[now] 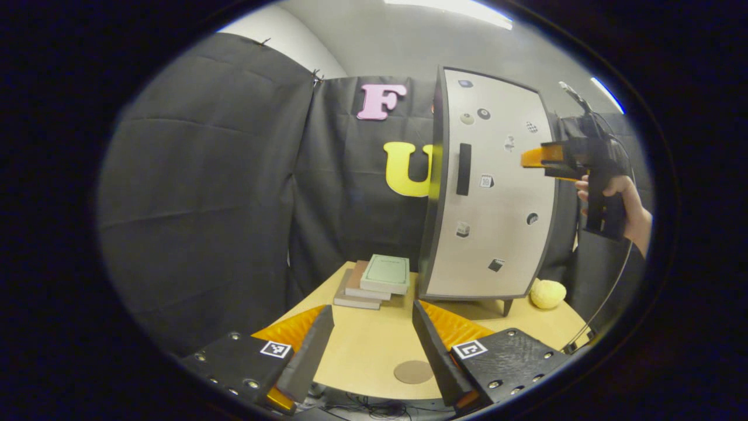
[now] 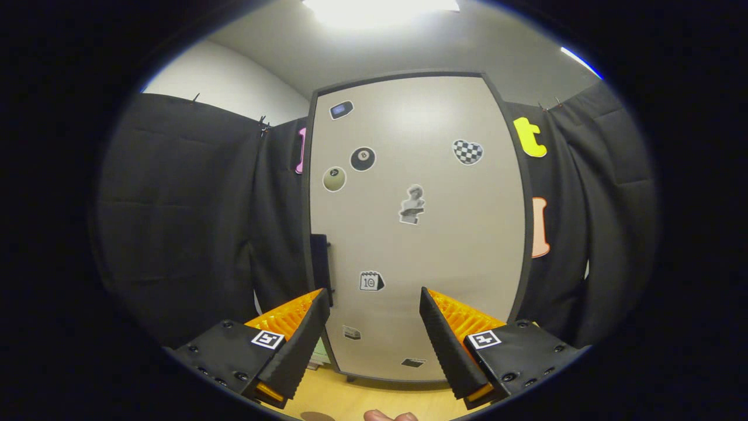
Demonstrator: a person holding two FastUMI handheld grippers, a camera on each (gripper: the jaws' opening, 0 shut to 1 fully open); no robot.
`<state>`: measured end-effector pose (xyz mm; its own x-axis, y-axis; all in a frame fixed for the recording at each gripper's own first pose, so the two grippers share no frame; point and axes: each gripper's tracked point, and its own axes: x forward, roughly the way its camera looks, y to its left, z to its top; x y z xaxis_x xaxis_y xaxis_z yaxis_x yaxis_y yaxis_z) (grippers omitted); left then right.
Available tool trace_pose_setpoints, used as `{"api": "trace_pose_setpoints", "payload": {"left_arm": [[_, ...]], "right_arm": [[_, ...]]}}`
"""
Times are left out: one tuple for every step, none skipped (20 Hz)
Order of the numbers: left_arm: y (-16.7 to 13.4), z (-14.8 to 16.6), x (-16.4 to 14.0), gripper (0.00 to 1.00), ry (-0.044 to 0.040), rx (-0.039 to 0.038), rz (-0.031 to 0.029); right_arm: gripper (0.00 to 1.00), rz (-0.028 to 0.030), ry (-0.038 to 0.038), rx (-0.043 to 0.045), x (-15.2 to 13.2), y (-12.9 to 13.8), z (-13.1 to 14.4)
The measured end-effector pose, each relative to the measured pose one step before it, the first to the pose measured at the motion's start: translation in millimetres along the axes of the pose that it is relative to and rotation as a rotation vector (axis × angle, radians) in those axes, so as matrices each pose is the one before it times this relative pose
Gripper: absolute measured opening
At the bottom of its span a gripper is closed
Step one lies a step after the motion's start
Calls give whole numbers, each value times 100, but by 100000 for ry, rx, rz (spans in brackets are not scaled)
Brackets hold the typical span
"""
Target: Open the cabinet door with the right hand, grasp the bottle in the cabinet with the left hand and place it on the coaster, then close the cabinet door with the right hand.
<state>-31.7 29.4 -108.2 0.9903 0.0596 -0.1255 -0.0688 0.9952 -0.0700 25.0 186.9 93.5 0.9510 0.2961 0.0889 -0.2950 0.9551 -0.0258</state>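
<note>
A tall pale cabinet [image 1: 494, 193] with a dark frame stands on the wooden table [image 1: 368, 345], its door shut and dotted with stickers. A dark handle [image 1: 463, 169] runs down the door's left edge. A round brown coaster [image 1: 413, 372] lies near the table's front edge, between my left gripper's fingers. My left gripper [image 1: 371, 333] hangs open above the table with nothing in it. In the right gripper view the cabinet door [image 2: 418, 228] is close ahead and its handle [image 2: 319, 266] sits just above the left finger. My right gripper [image 2: 374, 327] is open; it also appears held by a hand at the cabinet's right [image 1: 575, 161].
A stack of books [image 1: 377, 280] lies on the table left of the cabinet. A yellow round sponge-like ball [image 1: 547, 293] rests at the cabinet's right foot. A cable [image 1: 608, 298] hangs down from the right gripper. Black cloth walls surround the table.
</note>
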Motion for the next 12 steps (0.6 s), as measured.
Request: {"api": "trace_pose_setpoints", "payload": {"left_arm": [[4,-322,35,82,407,9,376],[65,-503,-84,82,432,-332,127],[125,-452,-96,82,592,-650,128],[400,-738,-447,82,825,-747,272],[382,-549,-239,82,980,-581,660],[616,-269,-26,82,-127,-486,1428],[347,-45,-45,82,-463,-519,594],[-24,-312,1,84,134,-519,389],[381,-225,21,82,286,-190,1143],[646,-415,1,84,-37,8,1478],[527,-293,122,84,222,13,1185],[284,-484,-7,84,613,-68,962]], "right_arm": [[98,643,-119,-349,649,822,350],[98,1252,483,203,747,897,53],[96,1290,660,300,766,953,155],[96,657,431,-337,751,634,175],[96,-152,-235,-1373,778,442,228],[98,-333,-797,-2067,812,377,282],[98,-436,-977,-2508,918,337,355],[95,-819,-763,-2350,869,314,152],[95,-1000,154,-1794,852,205,-65],[99,-670,655,-993,782,262,-161],[99,324,-302,-372,810,423,2],[97,-662,-814,-71,743,163,90]]}}
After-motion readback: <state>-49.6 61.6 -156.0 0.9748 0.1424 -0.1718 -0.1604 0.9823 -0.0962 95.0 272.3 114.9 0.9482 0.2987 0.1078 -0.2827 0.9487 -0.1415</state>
